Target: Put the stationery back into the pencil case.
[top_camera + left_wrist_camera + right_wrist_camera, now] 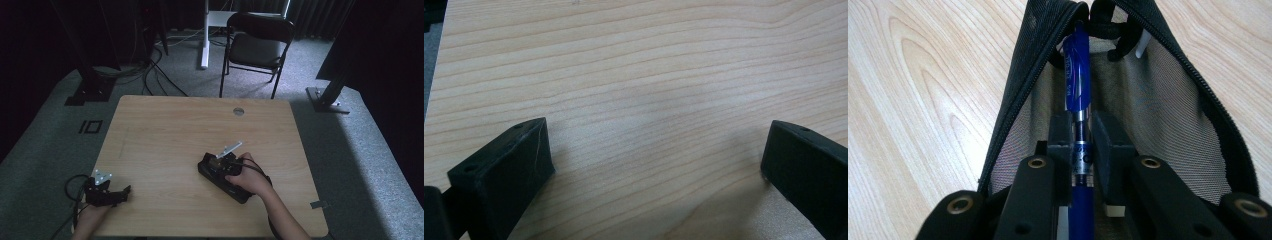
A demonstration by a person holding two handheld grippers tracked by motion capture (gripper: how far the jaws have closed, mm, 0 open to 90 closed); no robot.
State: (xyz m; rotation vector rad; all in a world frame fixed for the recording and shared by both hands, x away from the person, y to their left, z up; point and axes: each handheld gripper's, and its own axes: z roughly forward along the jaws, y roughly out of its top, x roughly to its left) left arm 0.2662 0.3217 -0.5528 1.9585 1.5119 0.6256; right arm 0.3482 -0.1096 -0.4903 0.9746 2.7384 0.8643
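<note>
Currently right gripper clamps a blue pen, jaws narrow, pen tip inside the open black mesh pouch. Left gripper wide, holding nothing, well apart from pouch.

No legible text on the pen.

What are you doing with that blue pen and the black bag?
A person is working at a wooden table with a gripper in each hand. The right gripper is shut on a blue pen, with the pen's far end inside an open black mesh pencil case. The left gripper rests open over bare table, near the person's edge, holding nothing.
</note>
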